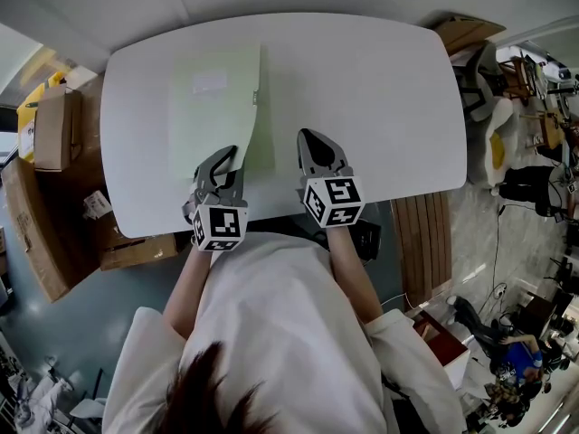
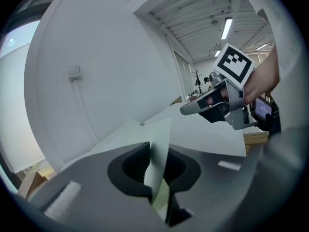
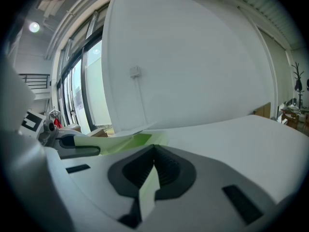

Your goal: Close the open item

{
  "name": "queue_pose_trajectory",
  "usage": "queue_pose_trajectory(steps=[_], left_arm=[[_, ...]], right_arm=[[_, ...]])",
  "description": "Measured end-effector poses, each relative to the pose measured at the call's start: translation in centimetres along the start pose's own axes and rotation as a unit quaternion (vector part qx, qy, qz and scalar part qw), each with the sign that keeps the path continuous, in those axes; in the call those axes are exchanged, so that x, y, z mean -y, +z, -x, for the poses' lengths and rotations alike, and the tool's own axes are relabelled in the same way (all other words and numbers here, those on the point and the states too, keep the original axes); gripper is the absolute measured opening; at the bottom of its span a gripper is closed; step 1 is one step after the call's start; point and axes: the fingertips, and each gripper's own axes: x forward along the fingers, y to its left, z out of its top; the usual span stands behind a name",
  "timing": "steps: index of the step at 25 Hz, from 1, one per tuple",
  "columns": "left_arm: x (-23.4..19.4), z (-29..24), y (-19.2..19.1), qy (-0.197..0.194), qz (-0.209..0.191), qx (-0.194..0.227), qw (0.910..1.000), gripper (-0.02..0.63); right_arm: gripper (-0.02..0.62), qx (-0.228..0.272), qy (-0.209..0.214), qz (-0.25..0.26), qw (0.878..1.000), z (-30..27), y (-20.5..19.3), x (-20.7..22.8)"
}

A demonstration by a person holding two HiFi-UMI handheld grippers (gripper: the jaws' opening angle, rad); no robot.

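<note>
Pale green folder [image 1: 215, 107] lies on the white tabletop [image 1: 380, 89], just ahead of the left tongs [image 1: 226, 158], which are clamped on its raised cover edge. The right tongs [image 1: 308, 140] sit closed and empty, just right of the folder.

Both grippers out front, side by side, pointing away and a bit down

The left gripper [image 1: 226, 156] has its jaws nearly together, pinching the edge of a pale green folder cover [image 2: 160, 149], and it's rolled slightly so it leans toward the other one. The right gripper [image 1: 313, 143] sits just beside it, not touching, jaws meeting at the tips. A pale sliver [image 3: 147, 192] shows low in its slot, no idea what that is. Each one has its marker cube [image 1: 220, 227] at the back, nearest the body. Bare forearms [image 1: 348, 274] come out of loose white sleeves [image 1: 412, 360], elbows tucked back, and a hand [image 2: 263, 79] is wrapped round the right gripper's handle.
</note>
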Motion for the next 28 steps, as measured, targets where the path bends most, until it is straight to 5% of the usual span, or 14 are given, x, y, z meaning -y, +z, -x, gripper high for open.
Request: queue_pose_trajectory(steps=[28], left_arm=[[2.0,-1.4,-2.0,-0.038,-0.038,-0.04,0.9977,0.037]], right_arm=[[0.005,-0.005,0.009,0.001,1.0,-0.6,-0.4,-0.7]])
